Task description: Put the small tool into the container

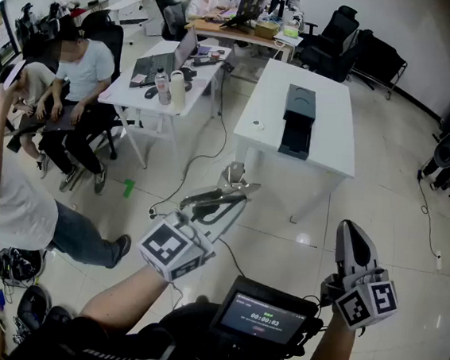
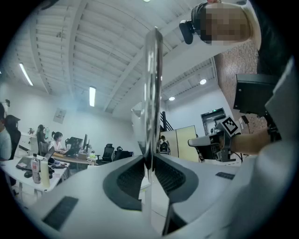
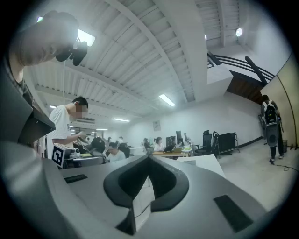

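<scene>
Left gripper view: left tool [image 2: 149, 162] clamps thin, shiny metal strip [image 2: 153, 84].

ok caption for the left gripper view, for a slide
Left gripper clamped on a thin shiny metal tool, seen edge-on against the office ceiling.

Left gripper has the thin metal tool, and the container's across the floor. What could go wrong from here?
The left gripper pinches the metal tool only at its lower end; the long thin blade stands well past the jaws, so it might pivot or slip out in transit. The black container sits on the white table across open floor, where a cable lies and could catch a foot.
</scene>
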